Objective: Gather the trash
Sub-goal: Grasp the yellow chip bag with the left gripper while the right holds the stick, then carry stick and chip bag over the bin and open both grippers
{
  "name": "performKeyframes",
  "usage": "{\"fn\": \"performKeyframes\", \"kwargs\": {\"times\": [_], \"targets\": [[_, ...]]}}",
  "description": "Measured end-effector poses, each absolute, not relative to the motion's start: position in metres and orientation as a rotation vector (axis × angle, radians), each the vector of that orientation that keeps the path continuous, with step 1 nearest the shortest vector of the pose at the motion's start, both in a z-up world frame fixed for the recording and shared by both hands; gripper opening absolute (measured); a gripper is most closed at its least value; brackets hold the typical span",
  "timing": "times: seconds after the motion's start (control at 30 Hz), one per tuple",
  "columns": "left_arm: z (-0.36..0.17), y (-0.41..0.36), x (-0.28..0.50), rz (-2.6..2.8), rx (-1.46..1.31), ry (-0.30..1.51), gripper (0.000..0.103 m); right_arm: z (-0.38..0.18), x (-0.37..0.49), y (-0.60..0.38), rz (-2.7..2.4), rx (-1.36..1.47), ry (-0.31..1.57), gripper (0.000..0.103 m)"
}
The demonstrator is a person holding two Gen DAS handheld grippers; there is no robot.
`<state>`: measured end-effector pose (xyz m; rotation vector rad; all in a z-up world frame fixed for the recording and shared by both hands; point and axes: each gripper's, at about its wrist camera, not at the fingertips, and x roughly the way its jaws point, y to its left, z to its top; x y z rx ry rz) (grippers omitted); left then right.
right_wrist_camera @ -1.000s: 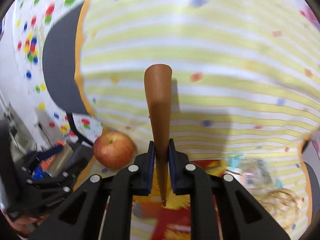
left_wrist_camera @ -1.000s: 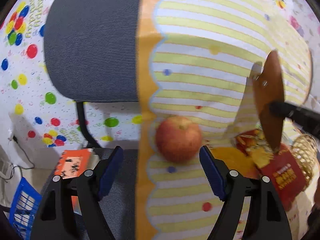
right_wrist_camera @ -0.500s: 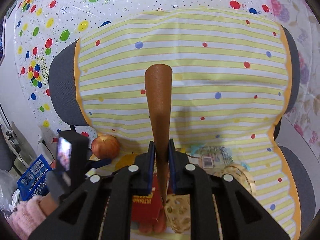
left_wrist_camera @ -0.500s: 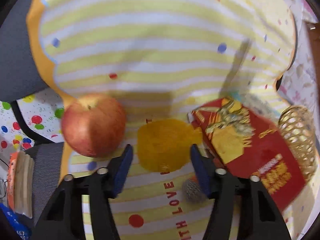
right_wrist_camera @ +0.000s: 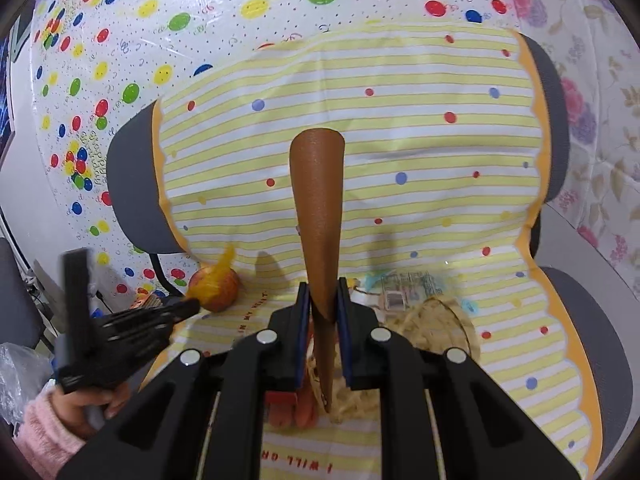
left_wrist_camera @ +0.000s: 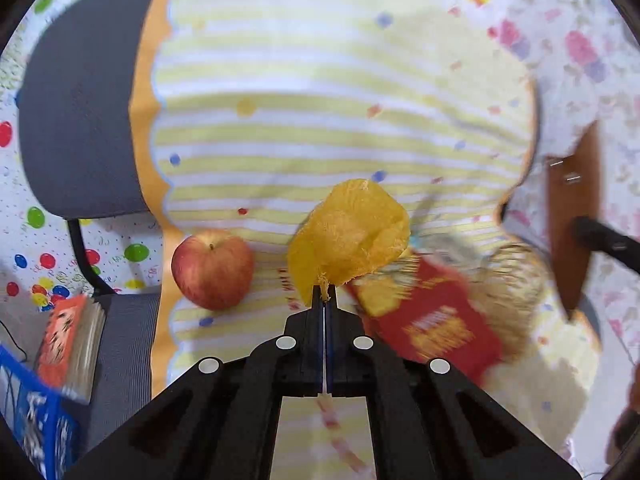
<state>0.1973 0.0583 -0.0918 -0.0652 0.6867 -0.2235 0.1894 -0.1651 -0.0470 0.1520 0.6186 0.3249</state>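
My left gripper (left_wrist_camera: pixel 325 300) is shut on the lower edge of a crumpled yellow wrapper (left_wrist_camera: pixel 348 236), held up above the striped cloth (left_wrist_camera: pixel 320 128) on the chair seat. The right wrist view also shows the left gripper (right_wrist_camera: pixel 188 306) with the yellow wrapper (right_wrist_camera: pixel 218 274), in front of the apple (right_wrist_camera: pixel 226 298). My right gripper (right_wrist_camera: pixel 324 300) is shut on a flat brown piece (right_wrist_camera: pixel 320 200) that stands upright between its pads. That brown piece (left_wrist_camera: pixel 574 220) appears at the right edge of the left wrist view.
A red apple (left_wrist_camera: pixel 212 274) lies left of the wrapper. A red packet (left_wrist_camera: pixel 440 320), a wicker basket (left_wrist_camera: pixel 516 276) and a clear packet (right_wrist_camera: pixel 404 286) lie on the cloth. An orange book (left_wrist_camera: pixel 68 344) and a blue crate (left_wrist_camera: pixel 36 432) are at the left. A pink sleeve (right_wrist_camera: pixel 44 432) shows.
My left gripper went from the apple to the yellow wrapper, shut on it and lifted it off the cloth. The right gripper drew back with the brown piece still gripped.
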Motion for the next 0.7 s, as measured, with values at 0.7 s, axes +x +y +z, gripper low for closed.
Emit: {"fn": "performKeyframes", "kwargs": {"times": [0.7], "targets": [[-0.089, -0.065, 0.022, -0.461, 0.024, 0.597, 0.0, -0.089, 0.031, -0.245, 0.12, 0.229, 0.624, 0.013]]}}
